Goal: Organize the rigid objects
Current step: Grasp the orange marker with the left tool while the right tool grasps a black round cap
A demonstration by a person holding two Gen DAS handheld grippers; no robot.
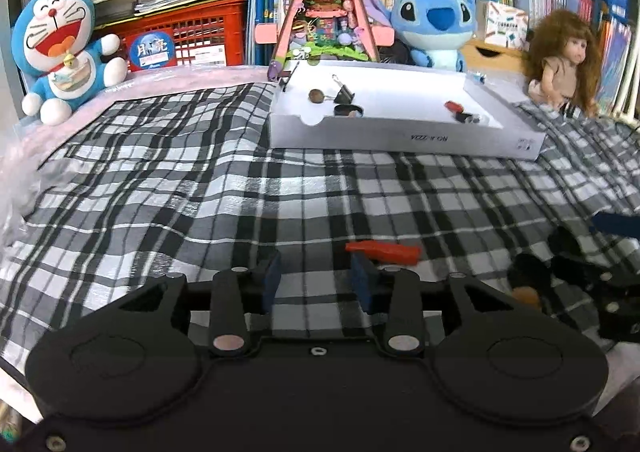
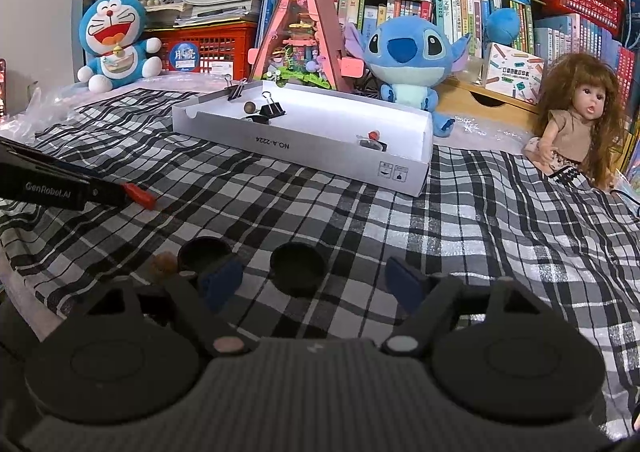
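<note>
As things stand: both grippers are low over the cloth, near each other, and the white box (image 2: 304, 150) is well beyond them.
Left gripper (image 1: 316, 282): jaws partly apart, bare cloth between the pads; I'd call it holding nothing.
Red piece (image 1: 384, 252): lying on the cloth just past one left finger's tip, outside the gap. I can't tell whether they touch.
Right gripper (image 2: 313, 276): jaws wide, set either side of a black round cap (image 2: 297, 268), pads not on it.
Neighbours: a second black cap (image 2: 204, 251) and a small brown ball (image 2: 162, 263) just beside one right finger (image 2: 222, 280).
Risk, cap: closing off-centre could skid it out sideways, or catch the second cap.
Risk, cloth: soft and creased, so low fingertips may pinch a fold and drag everything on it.
Risk, red piece: looks rounded, and a nudge from the left finger may roll it off.
Risk, crowding: the two grippers may clash if both go in.
Surface: black-and-white plaid cloth (image 2: 480, 212), rumpled, over something soft.
Box contents: binder clips (image 2: 272, 108), a brown ball, small red-and-black bits.
Room: packed bookshelves, red crate (image 2: 216, 46), plush toys, a doll (image 2: 580, 120).
</note>
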